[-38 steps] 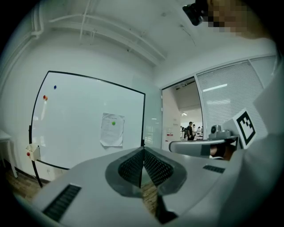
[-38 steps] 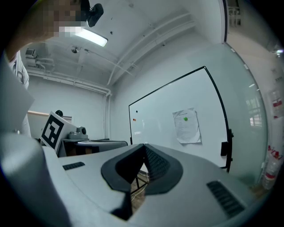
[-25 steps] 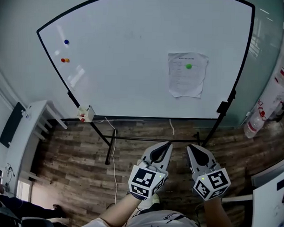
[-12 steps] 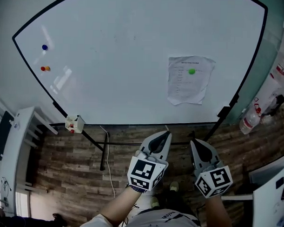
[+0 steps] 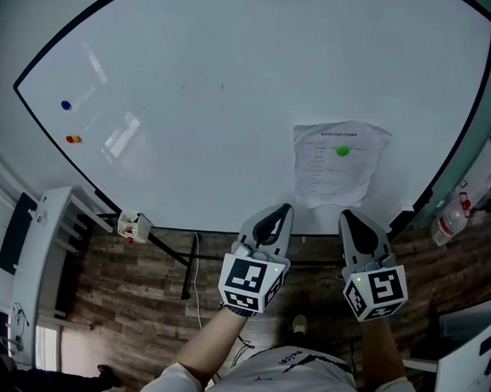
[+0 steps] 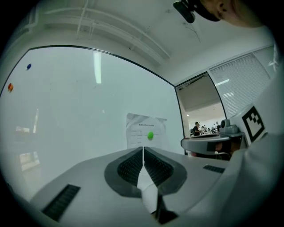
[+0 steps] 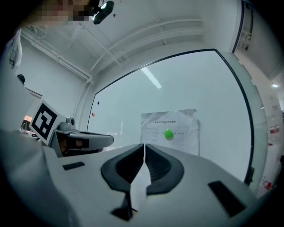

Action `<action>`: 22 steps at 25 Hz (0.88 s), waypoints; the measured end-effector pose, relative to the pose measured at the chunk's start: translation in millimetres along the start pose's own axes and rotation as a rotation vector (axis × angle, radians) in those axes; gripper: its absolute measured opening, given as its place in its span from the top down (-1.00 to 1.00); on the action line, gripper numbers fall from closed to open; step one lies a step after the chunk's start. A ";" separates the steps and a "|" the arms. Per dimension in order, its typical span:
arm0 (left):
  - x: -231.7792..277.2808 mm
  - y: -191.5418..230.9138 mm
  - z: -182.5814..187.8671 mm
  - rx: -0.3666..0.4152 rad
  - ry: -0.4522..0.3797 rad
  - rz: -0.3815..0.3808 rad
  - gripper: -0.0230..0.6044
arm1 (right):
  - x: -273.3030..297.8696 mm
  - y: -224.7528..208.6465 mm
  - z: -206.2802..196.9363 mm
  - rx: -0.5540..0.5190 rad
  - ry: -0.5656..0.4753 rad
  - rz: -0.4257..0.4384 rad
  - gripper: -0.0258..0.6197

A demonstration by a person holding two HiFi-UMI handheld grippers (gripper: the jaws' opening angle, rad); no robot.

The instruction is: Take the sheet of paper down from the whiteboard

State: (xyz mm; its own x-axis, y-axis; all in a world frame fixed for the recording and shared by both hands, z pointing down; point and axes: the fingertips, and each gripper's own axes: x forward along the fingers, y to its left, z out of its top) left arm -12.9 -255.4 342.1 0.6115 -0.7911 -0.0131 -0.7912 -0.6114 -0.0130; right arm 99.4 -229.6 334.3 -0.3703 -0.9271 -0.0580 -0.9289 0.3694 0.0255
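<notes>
A printed sheet of paper (image 5: 337,164) hangs on the whiteboard (image 5: 233,94), pinned by a green magnet (image 5: 342,150) near its top. In the left gripper view the paper (image 6: 145,131) and its green magnet (image 6: 150,135) show just above the jaw tips; in the right gripper view the paper (image 7: 171,130) and magnet (image 7: 168,134) do too. My left gripper (image 5: 284,209) and right gripper (image 5: 345,214) are side by side below the sheet, both shut and empty, pointing level at the board and apart from it.
A blue magnet (image 5: 65,105) and a red-and-orange pair (image 5: 73,138) sit at the board's far left. A small marker holder (image 5: 133,225) hangs at the lower edge. White furniture (image 5: 42,256) stands left, bottles (image 5: 454,218) right, wooden floor (image 5: 137,308) below.
Both grippers have moved toward the whiteboard, a little up. The board and paper now fill more of the head view, and the jaw tips reach the board's lower edge.
</notes>
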 end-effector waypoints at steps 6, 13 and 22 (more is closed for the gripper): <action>47.9 23.5 7.4 0.025 -0.015 0.057 0.87 | 42.8 -26.5 0.7 -0.037 -0.007 0.033 0.87; 84.2 39.1 6.5 0.039 -0.010 0.094 0.72 | 70.4 -43.4 2.9 -0.080 -0.020 0.057 0.85; 112.2 44.3 7.7 0.070 0.003 0.083 0.65 | 92.0 -60.1 19.2 -0.231 -0.049 -0.028 0.55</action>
State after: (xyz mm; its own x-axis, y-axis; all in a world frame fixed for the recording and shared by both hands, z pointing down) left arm 20.7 -371.1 332.4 0.5438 -0.8391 -0.0140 -0.8369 -0.5411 -0.0823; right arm 121.1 -335.9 308.2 -0.3493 -0.9305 -0.1100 -0.9157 0.3141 0.2505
